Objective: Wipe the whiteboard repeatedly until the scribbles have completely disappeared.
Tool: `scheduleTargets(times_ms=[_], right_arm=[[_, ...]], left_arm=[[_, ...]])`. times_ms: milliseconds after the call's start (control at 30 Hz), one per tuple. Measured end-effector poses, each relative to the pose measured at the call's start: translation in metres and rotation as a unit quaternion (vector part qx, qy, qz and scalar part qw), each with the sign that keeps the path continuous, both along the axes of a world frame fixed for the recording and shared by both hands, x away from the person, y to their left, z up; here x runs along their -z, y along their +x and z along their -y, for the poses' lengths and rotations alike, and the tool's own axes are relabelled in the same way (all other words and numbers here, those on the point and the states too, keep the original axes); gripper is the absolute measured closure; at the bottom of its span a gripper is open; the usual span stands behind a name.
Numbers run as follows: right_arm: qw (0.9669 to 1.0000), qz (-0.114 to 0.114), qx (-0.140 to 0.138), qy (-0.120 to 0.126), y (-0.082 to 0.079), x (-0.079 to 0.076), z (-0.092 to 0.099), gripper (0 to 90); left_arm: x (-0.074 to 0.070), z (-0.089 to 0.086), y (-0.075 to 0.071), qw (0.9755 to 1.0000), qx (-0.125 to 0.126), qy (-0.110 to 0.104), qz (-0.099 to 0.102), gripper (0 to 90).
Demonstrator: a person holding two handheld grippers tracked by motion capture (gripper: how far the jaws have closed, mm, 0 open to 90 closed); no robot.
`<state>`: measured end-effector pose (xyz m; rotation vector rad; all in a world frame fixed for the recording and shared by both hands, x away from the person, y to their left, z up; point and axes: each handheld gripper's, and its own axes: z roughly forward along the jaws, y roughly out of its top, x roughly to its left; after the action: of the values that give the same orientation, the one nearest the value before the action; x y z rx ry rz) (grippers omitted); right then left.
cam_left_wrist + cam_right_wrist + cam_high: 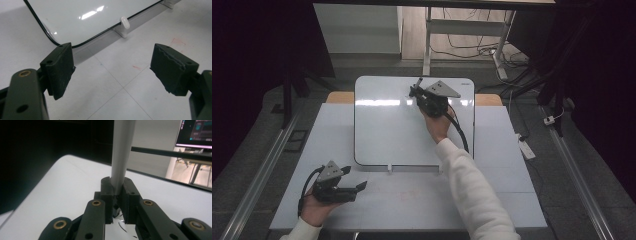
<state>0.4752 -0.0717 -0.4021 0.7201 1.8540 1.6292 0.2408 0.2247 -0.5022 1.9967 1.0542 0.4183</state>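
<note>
Gripping a slim grey marker [121, 157] between its pressed-together jaws, the right gripper [418, 90] hovers over the far right part of a whiteboard [382, 130] lying flat on the table [507, 200]. The marker looks light, rigid and smooth, so it may slip or twist; a firm hold low on the barrel seems best for writing. The left gripper [354, 179] rests near the table's front left corner, jaws spread wide and empty, just short of the whiteboard's rounded near edge.
</note>
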Motion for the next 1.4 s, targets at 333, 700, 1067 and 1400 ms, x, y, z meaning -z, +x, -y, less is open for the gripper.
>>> scheduleTargets(times_ms=[333,700,1067,1400], right_arm=[[0.9999,0.008,-0.001,-0.012,-0.005,0.004,-0.005,80.7],[0.9996,0.018,-0.003,-0.023,-0.007,0.006,-0.01,80.7],[0.9997,0.016,-0.017,-0.011,-0.004,0.008,-0.019,80.6],[0.9997,0.014,0.002,-0.02,-0.004,0.002,-0.002,80.7]], left_arm=[[0.0,-0.001,0.0,1.0,-0.003,-0.001,0.0,19.6],[0.001,0.0,0.001,1.0,-0.002,0.0,-0.001,19.6],[0.001,-0.001,0.001,1.0,-0.003,0.0,-0.002,19.6],[0.0,0.0,0.001,1.0,-0.002,0.001,-0.001,19.6]])
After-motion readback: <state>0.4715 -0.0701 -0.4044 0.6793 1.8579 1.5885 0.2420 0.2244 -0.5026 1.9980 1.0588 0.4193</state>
